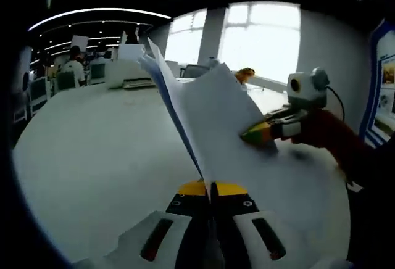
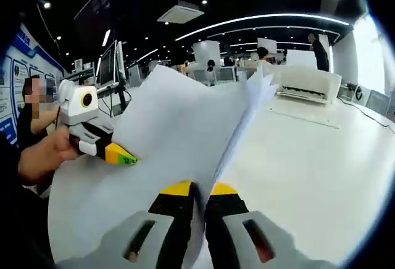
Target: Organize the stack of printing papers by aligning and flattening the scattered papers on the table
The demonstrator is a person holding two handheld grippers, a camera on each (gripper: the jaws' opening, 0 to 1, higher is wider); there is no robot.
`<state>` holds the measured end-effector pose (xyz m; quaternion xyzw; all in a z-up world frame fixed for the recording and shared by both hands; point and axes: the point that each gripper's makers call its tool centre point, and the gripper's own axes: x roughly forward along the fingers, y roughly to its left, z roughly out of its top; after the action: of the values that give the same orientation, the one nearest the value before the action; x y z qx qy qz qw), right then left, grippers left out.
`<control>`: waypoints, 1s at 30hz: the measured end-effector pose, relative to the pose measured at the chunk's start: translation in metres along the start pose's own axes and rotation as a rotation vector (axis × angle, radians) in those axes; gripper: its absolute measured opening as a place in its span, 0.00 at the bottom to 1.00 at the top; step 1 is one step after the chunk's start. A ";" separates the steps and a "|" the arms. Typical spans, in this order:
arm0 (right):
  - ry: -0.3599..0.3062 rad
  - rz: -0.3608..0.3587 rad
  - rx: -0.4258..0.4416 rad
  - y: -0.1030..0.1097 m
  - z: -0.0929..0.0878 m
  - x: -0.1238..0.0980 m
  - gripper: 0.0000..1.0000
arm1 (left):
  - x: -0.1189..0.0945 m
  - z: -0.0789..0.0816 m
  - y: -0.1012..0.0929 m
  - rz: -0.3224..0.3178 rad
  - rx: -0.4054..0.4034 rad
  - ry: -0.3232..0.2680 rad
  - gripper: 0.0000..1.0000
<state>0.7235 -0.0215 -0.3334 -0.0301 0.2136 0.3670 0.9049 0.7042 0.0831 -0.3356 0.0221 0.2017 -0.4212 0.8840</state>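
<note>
Both grippers pinch the paper stack [image 1: 213, 115] upright above the white surface [image 1: 92, 158]. The left gripper [image 1: 212, 189] has its jaws closed on one edge. The right gripper [image 2: 197, 189] clamps the opposite edge.

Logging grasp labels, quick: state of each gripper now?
Left gripper: closed on the paper stack, held upright.
Right gripper: closed on the same paper stack.
</note>
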 end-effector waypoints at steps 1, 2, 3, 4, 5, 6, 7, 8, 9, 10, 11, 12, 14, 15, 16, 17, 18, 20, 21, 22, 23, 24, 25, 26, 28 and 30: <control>0.006 -0.006 0.001 0.000 -0.002 0.001 0.04 | 0.000 0.000 0.000 0.001 0.036 -0.004 0.06; 0.012 -0.015 -0.001 -0.001 -0.004 0.001 0.05 | 0.000 0.001 -0.001 0.002 0.068 -0.011 0.06; 0.016 -0.023 -0.006 -0.001 -0.005 0.001 0.05 | 0.000 0.000 -0.002 0.003 0.076 -0.012 0.06; 0.019 -0.029 -0.009 -0.001 -0.006 0.002 0.06 | 0.001 -0.001 -0.003 0.005 0.082 -0.011 0.06; 0.024 -0.039 -0.012 -0.002 -0.008 0.002 0.07 | 0.001 -0.001 -0.003 0.008 0.091 -0.013 0.06; 0.027 -0.053 -0.015 -0.003 -0.009 0.002 0.09 | 0.002 -0.002 -0.002 0.011 0.101 -0.017 0.06; 0.032 -0.074 -0.030 -0.006 -0.011 0.002 0.12 | 0.002 -0.002 -0.002 0.013 0.110 -0.023 0.06; 0.032 -0.081 -0.038 -0.006 -0.011 0.002 0.13 | 0.002 -0.002 -0.002 0.016 0.122 -0.029 0.06; 0.028 -0.090 -0.049 -0.007 -0.011 0.001 0.14 | 0.002 -0.002 -0.003 0.017 0.143 -0.033 0.06; 0.022 -0.094 -0.057 -0.007 -0.011 0.000 0.16 | 0.003 -0.002 -0.004 0.018 0.151 -0.033 0.06; 0.012 -0.100 -0.067 -0.007 -0.010 -0.001 0.17 | 0.003 -0.002 -0.004 0.018 0.158 -0.034 0.06; -0.002 -0.108 -0.076 -0.009 -0.009 -0.003 0.19 | 0.003 -0.002 -0.004 0.017 0.160 -0.035 0.06; -0.024 -0.129 -0.080 -0.014 -0.009 -0.008 0.24 | 0.003 -0.002 -0.005 0.012 0.167 -0.037 0.06; -0.032 -0.135 -0.083 -0.016 -0.009 -0.010 0.24 | 0.003 -0.002 -0.005 0.010 0.169 -0.038 0.06; -0.054 -0.144 -0.091 -0.018 -0.007 -0.013 0.24 | 0.002 -0.002 -0.005 0.007 0.169 -0.039 0.06; -0.065 -0.169 -0.104 -0.022 -0.007 -0.017 0.23 | 0.002 -0.002 -0.005 0.005 0.169 -0.041 0.06; -0.078 -0.203 -0.134 -0.027 -0.005 -0.021 0.23 | 0.002 -0.002 -0.005 0.002 0.169 -0.042 0.06; -0.138 -0.269 -0.153 -0.037 0.003 -0.030 0.23 | 0.002 -0.002 -0.006 -0.001 0.169 -0.043 0.06; -0.167 -0.295 -0.154 -0.042 0.007 -0.033 0.23 | 0.002 -0.002 -0.006 -0.003 0.172 -0.044 0.06; -0.193 -0.296 -0.162 -0.042 0.014 -0.036 0.23 | 0.002 -0.003 -0.006 -0.004 0.173 -0.045 0.06; -0.228 -0.305 -0.177 -0.043 0.021 -0.039 0.23 | 0.002 -0.002 -0.007 -0.007 0.173 -0.047 0.06; -0.275 -0.319 -0.216 -0.042 0.031 -0.043 0.23 | 0.002 -0.002 -0.006 -0.006 0.174 -0.047 0.06; -0.295 -0.305 -0.249 -0.038 0.035 -0.043 0.22 | 0.002 -0.003 -0.006 -0.005 0.175 -0.047 0.06; -0.300 -0.257 -0.260 -0.029 0.036 -0.039 0.21 | 0.003 -0.003 -0.006 -0.006 0.173 -0.047 0.06; -0.274 -0.179 -0.243 -0.016 0.030 -0.029 0.21 | 0.003 -0.003 -0.006 -0.005 0.175 -0.048 0.06; -0.252 -0.143 -0.278 -0.007 0.028 -0.022 0.19 | 0.003 -0.003 -0.006 0.000 0.177 -0.048 0.06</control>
<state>0.7242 -0.0354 -0.3001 -0.1236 0.0432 0.3285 0.9354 0.7008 0.0779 -0.3384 0.0902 0.1426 -0.4379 0.8831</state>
